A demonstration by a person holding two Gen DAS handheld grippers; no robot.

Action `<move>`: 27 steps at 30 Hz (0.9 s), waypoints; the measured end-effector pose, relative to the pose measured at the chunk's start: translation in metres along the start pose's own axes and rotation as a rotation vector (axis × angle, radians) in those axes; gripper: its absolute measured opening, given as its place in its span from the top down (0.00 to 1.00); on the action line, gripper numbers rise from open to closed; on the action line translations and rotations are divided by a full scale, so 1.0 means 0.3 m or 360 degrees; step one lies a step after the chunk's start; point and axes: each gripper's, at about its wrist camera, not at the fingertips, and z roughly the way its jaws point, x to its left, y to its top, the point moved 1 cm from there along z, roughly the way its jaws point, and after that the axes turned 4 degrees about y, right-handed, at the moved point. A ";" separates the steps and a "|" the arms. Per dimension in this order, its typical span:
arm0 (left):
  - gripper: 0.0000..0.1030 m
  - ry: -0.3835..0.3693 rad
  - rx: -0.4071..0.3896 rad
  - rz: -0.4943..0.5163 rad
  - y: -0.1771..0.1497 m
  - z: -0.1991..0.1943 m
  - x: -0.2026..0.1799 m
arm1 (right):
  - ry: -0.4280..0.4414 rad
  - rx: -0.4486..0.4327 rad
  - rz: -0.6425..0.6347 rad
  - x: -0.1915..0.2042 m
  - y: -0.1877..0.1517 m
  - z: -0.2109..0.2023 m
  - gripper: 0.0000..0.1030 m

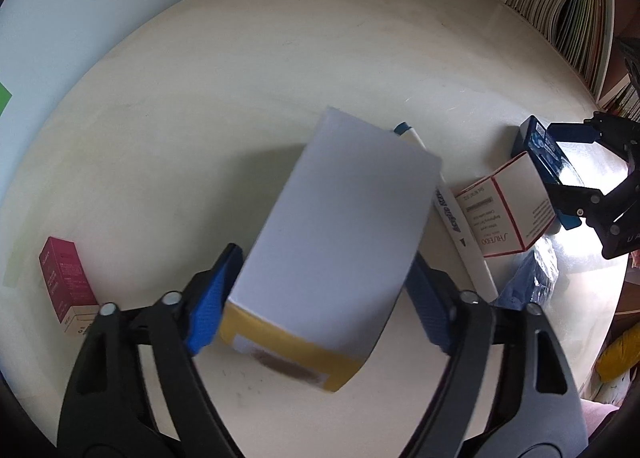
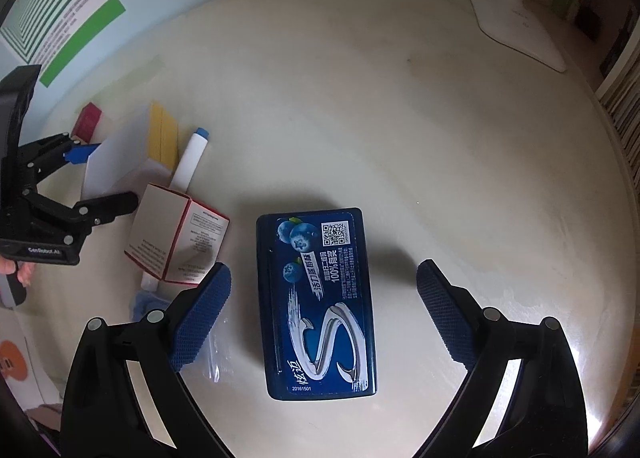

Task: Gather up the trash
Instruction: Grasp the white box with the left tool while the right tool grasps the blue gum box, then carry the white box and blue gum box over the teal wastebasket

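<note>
L tongs (image 1: 320, 298) clamp white/yellow box (image 1: 340, 226) above table (image 1: 240, 78).

Both tools share one build. The left gripper (image 1: 320, 298) has glossy black plastic arms with long slotted cut-outs, round silver pivot pins at the joints, and blue fingers (image 1: 212, 306) with a knurled, dotted grip face. The right gripper (image 2: 324, 314) matches it. White "GenRobot.AI" lettering marks the left gripper's black body in the right wrist view

Both claws point steeply down — left claw (image 1: 320, 294) clamped, right claw (image 2: 324, 318) spread wide.
</note>
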 end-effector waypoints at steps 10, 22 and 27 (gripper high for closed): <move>0.39 0.0033 -0.0023 -0.0070 -0.066 -0.086 0.028 | 0.0013 -0.0035 0.0027 -0.005 -0.018 -0.027 0.48; 0.39 0.0065 -0.0139 -0.0115 -0.112 -0.227 0.062 | 0.0001 -0.0087 0.0043 0.010 -0.029 -0.090 0.49; 0.39 0.0099 -0.0164 -0.0127 -0.137 -0.270 0.064 | -0.0020 -0.0121 0.0031 0.021 -0.031 -0.126 0.49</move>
